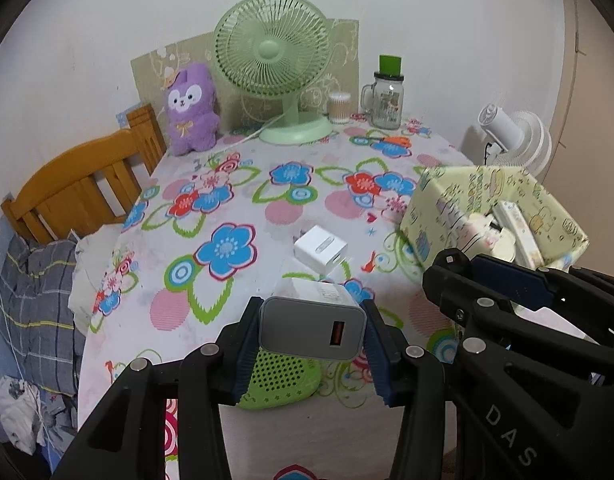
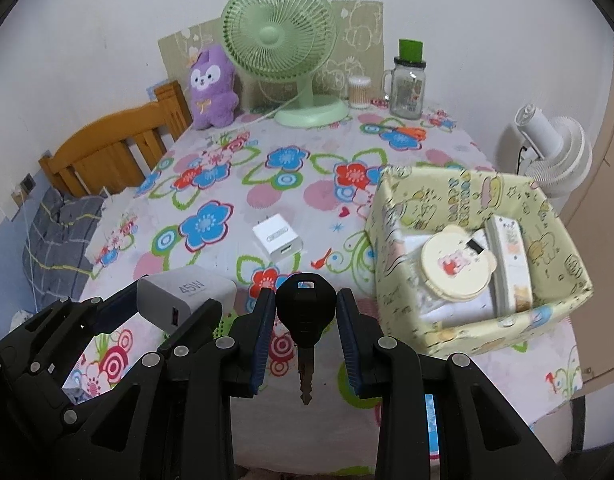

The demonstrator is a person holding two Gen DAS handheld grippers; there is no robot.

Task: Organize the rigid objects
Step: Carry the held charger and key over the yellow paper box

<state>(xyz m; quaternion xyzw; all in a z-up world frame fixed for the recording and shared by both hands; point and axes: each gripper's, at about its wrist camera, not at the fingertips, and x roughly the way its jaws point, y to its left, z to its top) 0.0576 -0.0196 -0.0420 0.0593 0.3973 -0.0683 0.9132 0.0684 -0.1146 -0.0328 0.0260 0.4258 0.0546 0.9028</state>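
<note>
My left gripper (image 1: 312,330) is shut on a grey 45W charger (image 1: 312,330), held above the table's near edge; the charger also shows in the right wrist view (image 2: 185,294). My right gripper (image 2: 305,312) is shut on a black-headed key (image 2: 305,312), its blade pointing back toward the camera. A small white charger (image 1: 321,249) lies loose on the flowered tablecloth (image 1: 267,200); it also shows in the right wrist view (image 2: 277,242). A yellow patterned box (image 2: 481,256) at the right holds a round bear-eared compact (image 2: 457,266) and a long white case (image 2: 509,258).
A green perforated object (image 1: 277,378) lies under my left gripper. At the table's back stand a green fan (image 2: 281,44), a purple plush (image 2: 211,88), a cotton-swab tub (image 2: 359,92) and a glass jar (image 2: 407,84). A white fan (image 2: 555,152) stands right. A wooden headboard (image 2: 107,152) stands left.
</note>
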